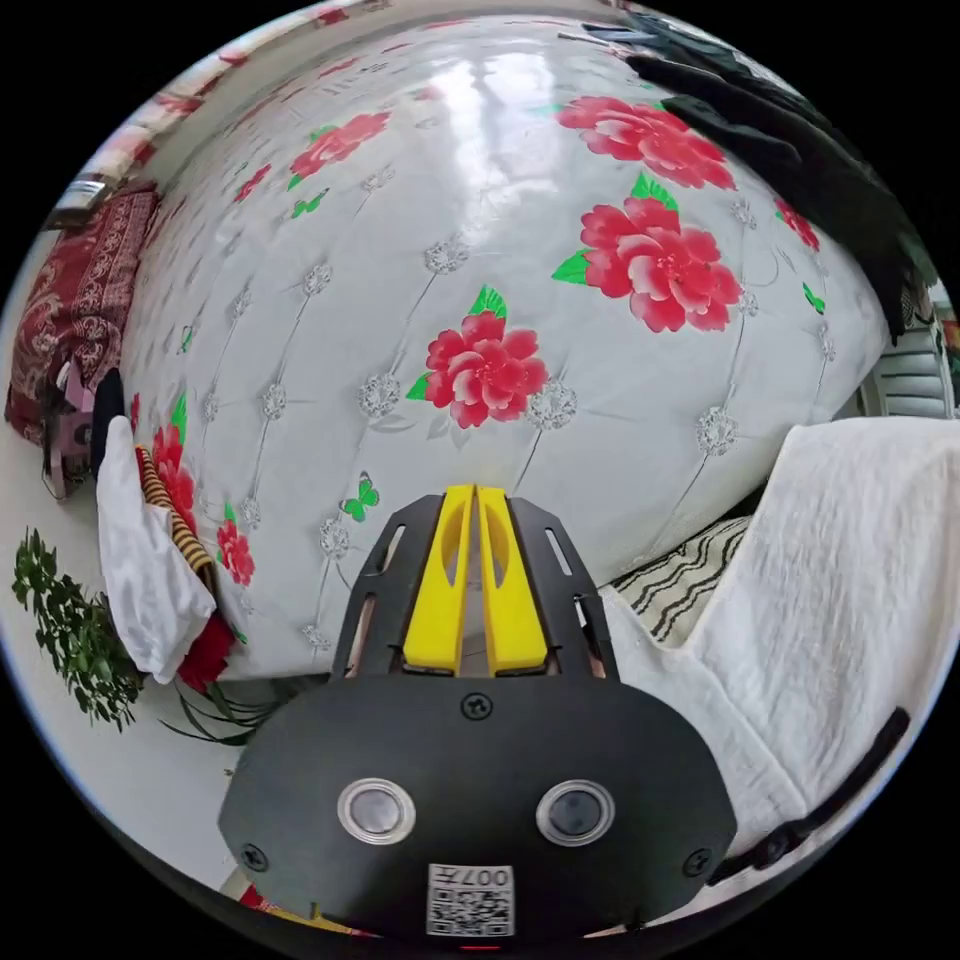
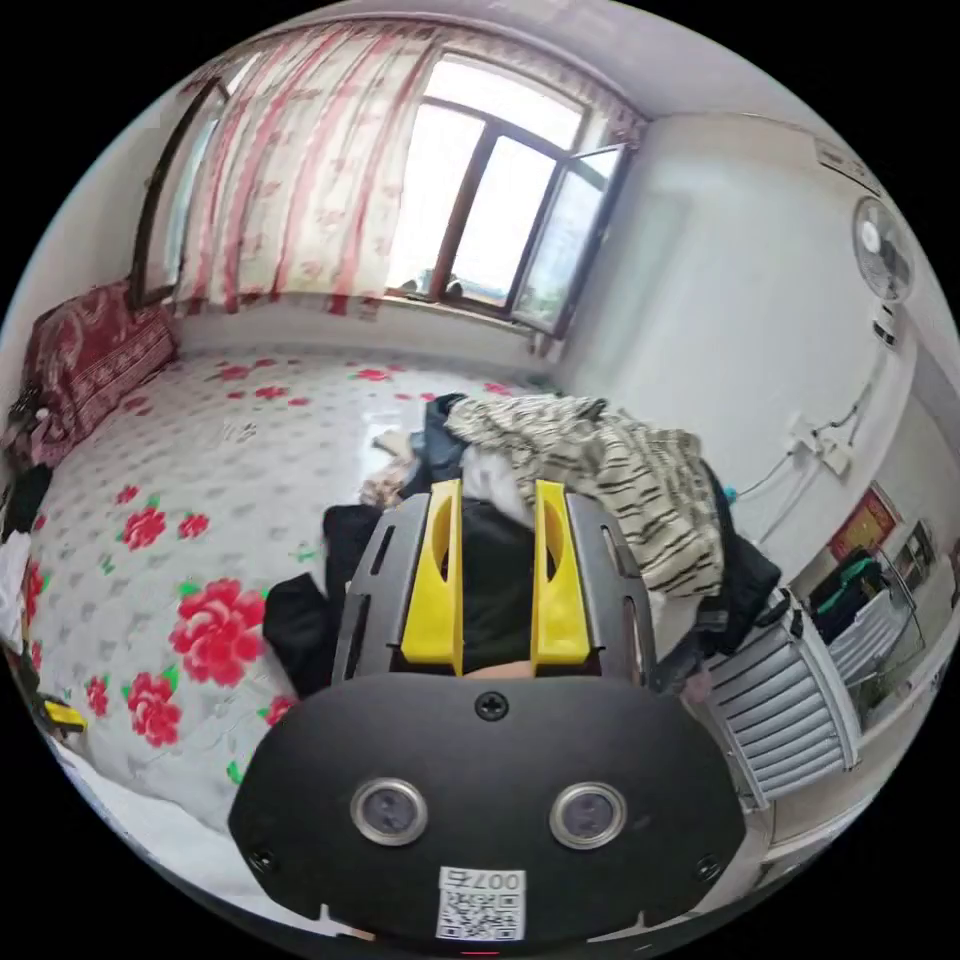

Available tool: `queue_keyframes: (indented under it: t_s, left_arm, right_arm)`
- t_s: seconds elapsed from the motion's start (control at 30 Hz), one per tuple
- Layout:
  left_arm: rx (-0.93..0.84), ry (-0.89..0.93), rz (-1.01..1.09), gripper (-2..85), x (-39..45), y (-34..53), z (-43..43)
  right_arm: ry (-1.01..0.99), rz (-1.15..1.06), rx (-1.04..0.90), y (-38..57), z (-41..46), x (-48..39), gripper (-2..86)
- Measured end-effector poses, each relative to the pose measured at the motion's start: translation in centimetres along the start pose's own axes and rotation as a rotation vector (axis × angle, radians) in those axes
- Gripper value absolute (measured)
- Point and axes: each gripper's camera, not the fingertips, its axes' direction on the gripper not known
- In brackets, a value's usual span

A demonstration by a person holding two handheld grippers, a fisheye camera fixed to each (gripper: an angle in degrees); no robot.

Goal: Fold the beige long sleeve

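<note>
Jaws of the left gripper sat closed over the floral bedspread, gripping nothing; the right gripper gaped open toward the clothes pile, beige long sleeve indistinguishable.

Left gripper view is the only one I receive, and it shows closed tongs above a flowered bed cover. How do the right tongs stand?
Observer: The right tongs are open, with nothing pressed between them.
Operator: What is in front of them?
Observer: A pile of clothes on the bed, with a striped cream and black garment on top.
Operator: Is something nearer to the tongs?
Observer: Yes, a black garment lies on the flowered cover and reaches behind the open jaws.
</note>
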Motion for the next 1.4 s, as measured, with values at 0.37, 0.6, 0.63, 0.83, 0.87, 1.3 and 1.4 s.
queue_keyframes:
  t_s: [0.37,0.6,0.63,0.83,0.87,1.3,1.4]
  left_arm:
    - [-0.004,-0.002,-0.137,-0.9,0.2,-0.1,-0.2]
    - [0.251,0.305,-0.362,-0.6,-2.6,3.9,-3.2]
    - [0.311,0.331,-0.379,-0.3,-3.2,4.5,-4.1]
    - [0.499,0.447,-0.504,5.0,-7.2,7.9,-6.3]
    - [0.504,0.467,-0.527,5.7,-7.9,8.6,-6.1]
    - [0.496,0.259,-0.367,7.0,-9.6,7.0,-8.5]
    - [0.451,0.262,-0.280,8.1,-9.8,3.7,-7.9]
  right_arm:
    - [-0.492,0.086,-0.070,-2.0,1.4,2.2,0.4]
    - [-1.119,-0.340,0.036,-0.1,-10.9,-18.5,-0.2]
    - [-1.183,-0.379,0.020,0.7,-11.7,-20.6,-0.2]
    - [-1.653,-0.910,-0.319,12.5,-19.1,-38.4,-0.2]
    - [-1.596,-1.024,-0.349,14.6,-20.0,-39.9,-0.2]
    - [-1.352,-0.852,-0.606,16.6,-13.4,-38.1,0.1]
    - [-1.294,-0.720,-0.598,15.1,-11.9,-36.5,0.5]
